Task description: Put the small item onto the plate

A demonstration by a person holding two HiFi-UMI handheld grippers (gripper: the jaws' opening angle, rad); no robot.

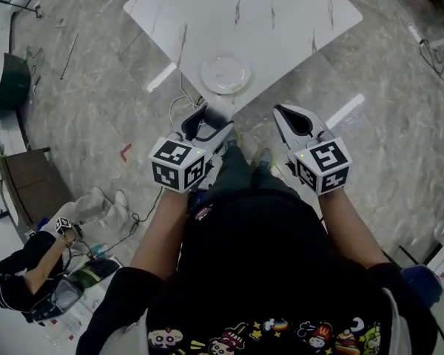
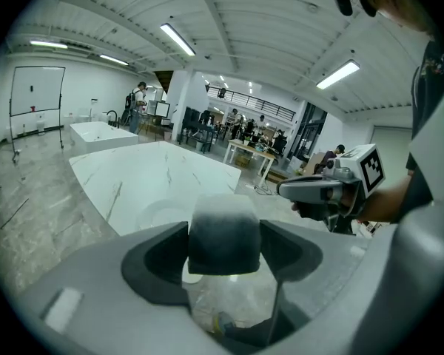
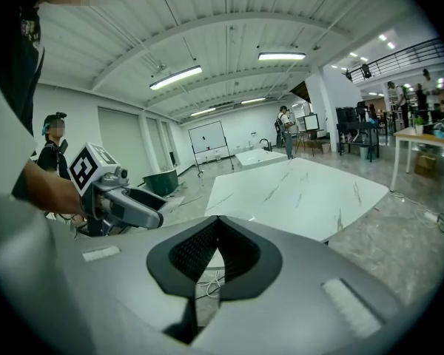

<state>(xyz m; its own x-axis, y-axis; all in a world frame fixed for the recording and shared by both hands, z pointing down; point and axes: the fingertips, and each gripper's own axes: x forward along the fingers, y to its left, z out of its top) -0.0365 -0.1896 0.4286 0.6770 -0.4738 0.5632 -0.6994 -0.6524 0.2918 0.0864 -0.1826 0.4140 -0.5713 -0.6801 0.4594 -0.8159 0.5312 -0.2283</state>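
Left gripper [image 1: 209,120] grips the small item [image 2: 223,231].
Squat, grey, long axis unclear; right gripper [image 3: 218,226]: fingers closed, empty; plate [image 1: 226,74] on white marbled worktop [image 1: 281,21]; grey floor [image 1: 96,80].

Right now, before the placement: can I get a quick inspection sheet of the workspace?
Surface: white marble-look table, bare apart from the plate.
Job's things: plate near the table's near corner, nothing on it; small item, a grey block, held in the left gripper, not yet on the plate.
Clutter: nothing seen on the table.
Grippers: left gripper shut on the small item; right gripper shut, empty.
Cables: white cable on the floor beside the table corner.
Surroundings: grey stone-look floor; a person sitting low at the left.
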